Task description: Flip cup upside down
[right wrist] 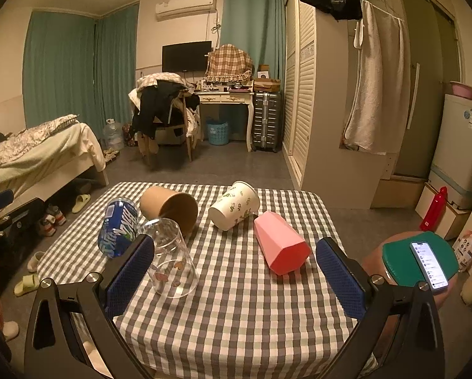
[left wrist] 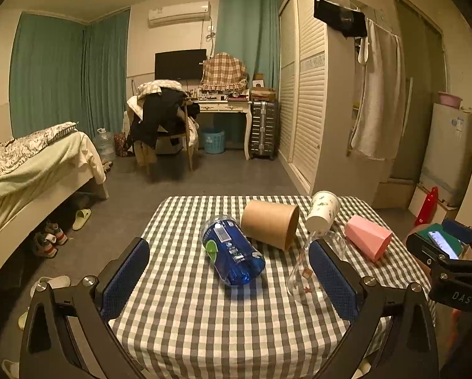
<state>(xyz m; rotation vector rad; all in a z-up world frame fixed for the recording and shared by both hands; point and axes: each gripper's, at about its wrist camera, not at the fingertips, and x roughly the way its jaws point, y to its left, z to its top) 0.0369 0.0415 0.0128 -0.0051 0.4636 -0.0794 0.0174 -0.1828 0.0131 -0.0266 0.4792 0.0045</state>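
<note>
Several cups lie on their sides on the checkered table (left wrist: 185,322) (right wrist: 245,315): a blue cup (left wrist: 231,251) (right wrist: 117,229), a brown paper cup (left wrist: 269,227) (right wrist: 169,207), a white leaf-print cup (left wrist: 322,213) (right wrist: 234,205), a pink faceted cup (left wrist: 368,237) (right wrist: 280,246) and a clear glass (left wrist: 311,268) (right wrist: 171,260). My left gripper (left wrist: 229,281) is open above the near table, the blue cup between its fingers further ahead. My right gripper (right wrist: 236,278) is open, the pink cup ahead between its fingers, the glass by the left finger.
A stool with a green pad (right wrist: 419,260) and a phone (right wrist: 428,265) stands right of the table. A red bottle (right wrist: 434,208) stands on the floor beyond it. A bed (left wrist: 31,164) is on the left, with shoes under it.
</note>
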